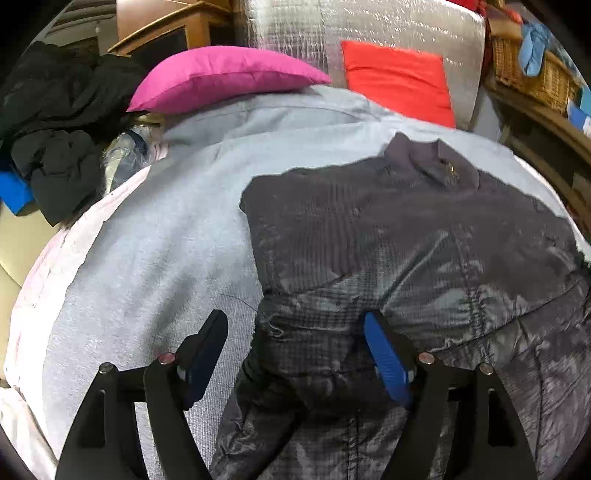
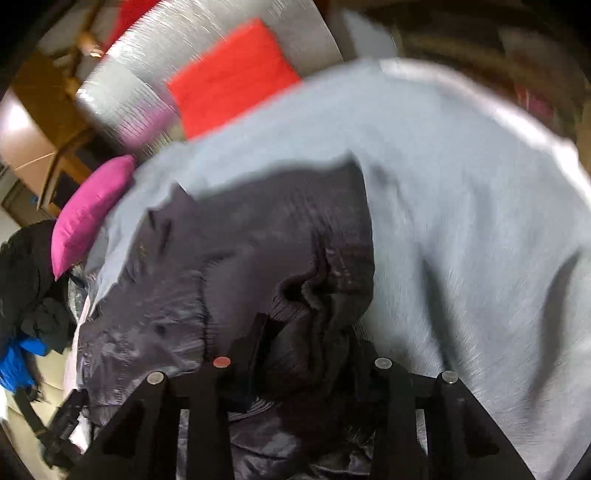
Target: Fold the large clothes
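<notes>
A dark grey jacket (image 1: 406,236) with a shiny lower part lies spread on a light blue bed sheet (image 1: 159,251), collar at the far end. My left gripper (image 1: 295,328) is open just above the jacket's near left edge, with its blue pads wide apart. In the right wrist view the jacket (image 2: 236,236) is blurred. My right gripper (image 2: 306,339) is shut on a bunched ribbed cuff (image 2: 295,295) of the jacket's sleeve; its fingertips are hidden in the fabric.
A pink pillow (image 1: 221,77) and a red cushion (image 1: 399,81) lie at the bed's far end against a silver foil panel (image 1: 351,26). A heap of black clothes (image 1: 55,129) sits far left. A wicker basket (image 1: 535,74) stands far right.
</notes>
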The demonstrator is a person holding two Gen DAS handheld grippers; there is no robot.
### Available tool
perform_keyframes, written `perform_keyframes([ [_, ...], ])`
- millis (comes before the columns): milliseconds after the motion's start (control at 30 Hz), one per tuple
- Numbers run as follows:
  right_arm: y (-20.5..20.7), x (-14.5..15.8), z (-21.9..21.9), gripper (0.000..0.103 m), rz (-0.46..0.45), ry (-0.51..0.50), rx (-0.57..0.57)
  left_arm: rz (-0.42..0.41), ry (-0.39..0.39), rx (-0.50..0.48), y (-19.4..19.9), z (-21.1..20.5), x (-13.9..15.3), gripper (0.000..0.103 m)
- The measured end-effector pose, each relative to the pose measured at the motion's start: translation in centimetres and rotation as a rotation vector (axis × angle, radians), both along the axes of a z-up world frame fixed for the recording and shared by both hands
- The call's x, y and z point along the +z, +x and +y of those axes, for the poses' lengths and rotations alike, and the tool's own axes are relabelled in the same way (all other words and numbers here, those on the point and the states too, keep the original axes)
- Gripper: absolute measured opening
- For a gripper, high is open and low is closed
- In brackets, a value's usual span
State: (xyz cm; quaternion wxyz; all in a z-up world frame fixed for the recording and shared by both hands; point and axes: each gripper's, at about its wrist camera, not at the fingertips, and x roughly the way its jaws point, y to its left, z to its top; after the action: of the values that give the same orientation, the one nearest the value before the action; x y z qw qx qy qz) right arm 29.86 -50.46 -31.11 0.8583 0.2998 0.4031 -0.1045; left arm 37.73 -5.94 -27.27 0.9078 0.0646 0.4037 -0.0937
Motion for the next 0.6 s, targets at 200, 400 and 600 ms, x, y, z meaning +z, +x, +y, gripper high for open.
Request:
perform_keyframes([
  [200, -1.1, 1.3, -0.7, 0.070, -0.055, 0.124, -0.006, -0.057, 0.043, -0.014, -1.1, -0.5, 0.8, 0.077],
  [400, -3.5, 3.1, -2.0, 0.070, -0.155, 0.149, -0.051, -0.121, 0.057, -0.041, -2.1, -0.8, 1.8, 0.077],
  [600, -4.9, 4.2, -2.8, 0.071, -0.208, 0.151, -0.080, -0.161, 0.060, -0.036, -2.6, -0.9, 2.4, 0.077],
])
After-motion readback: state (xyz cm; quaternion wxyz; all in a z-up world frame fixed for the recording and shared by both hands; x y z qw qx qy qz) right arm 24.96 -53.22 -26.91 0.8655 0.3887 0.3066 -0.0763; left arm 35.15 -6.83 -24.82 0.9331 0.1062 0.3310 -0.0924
